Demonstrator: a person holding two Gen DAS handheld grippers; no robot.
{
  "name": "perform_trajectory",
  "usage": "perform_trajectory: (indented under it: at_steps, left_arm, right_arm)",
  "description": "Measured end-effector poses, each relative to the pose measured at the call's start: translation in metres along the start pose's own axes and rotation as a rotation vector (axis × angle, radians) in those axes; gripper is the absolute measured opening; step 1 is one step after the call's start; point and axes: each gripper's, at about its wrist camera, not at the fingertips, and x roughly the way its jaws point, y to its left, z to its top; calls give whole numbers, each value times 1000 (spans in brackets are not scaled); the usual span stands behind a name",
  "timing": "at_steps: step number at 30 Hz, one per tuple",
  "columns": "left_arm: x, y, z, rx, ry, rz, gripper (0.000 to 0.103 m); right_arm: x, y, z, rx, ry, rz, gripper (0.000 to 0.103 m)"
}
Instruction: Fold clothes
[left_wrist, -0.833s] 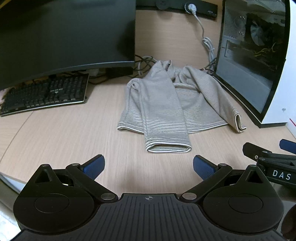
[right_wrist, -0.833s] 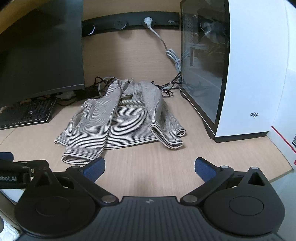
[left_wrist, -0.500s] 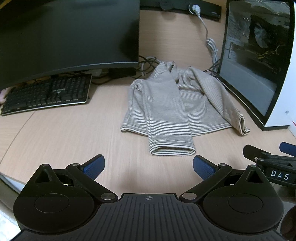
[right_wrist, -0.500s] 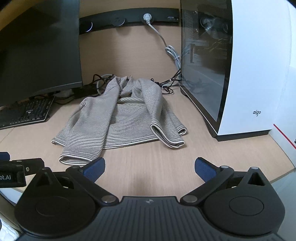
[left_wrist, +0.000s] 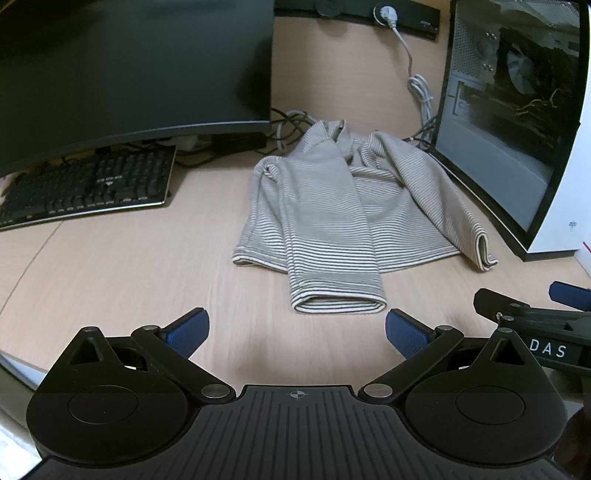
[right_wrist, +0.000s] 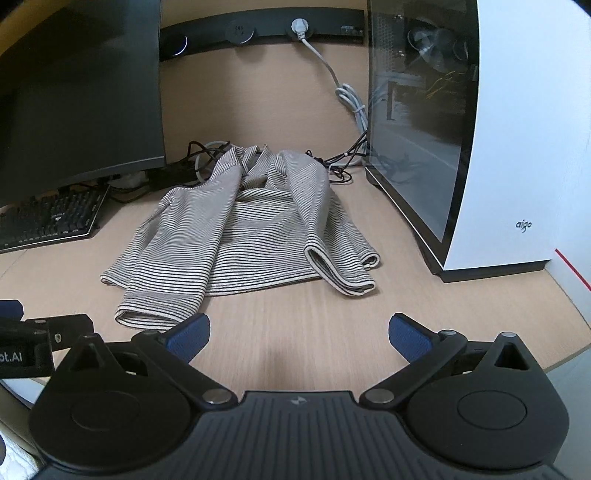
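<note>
Left gripper: jaws spread wide, empty, hovering over bare worktop. Right gripper: likewise spread, empty.

Shirt: striped, long-sleeved, crumpled, on the worktop ahead of both grippers, apart from them; long axis runs away from the grippers, collar at the far end.

Near sleeve cuff: shirt's closest point, just ahead of the left gripper, which is judged the nearer. Second cuff: shirt's right edge, ahead of the right gripper.

Monitor, keyboard: left of shirt. PC case: right of shirt.

Place: office or home computer desk
Signs: monitor at ten o'clock, keyboard, computer case at two o'clock
</note>
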Motion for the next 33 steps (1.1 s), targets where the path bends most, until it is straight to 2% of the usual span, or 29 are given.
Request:
perform_trajectory:
  at_steps: [33]
  left_arm:
    - [10,2,-1,15,1,10,103]
  right_arm:
    - [15,3,3,1,32,26,103]
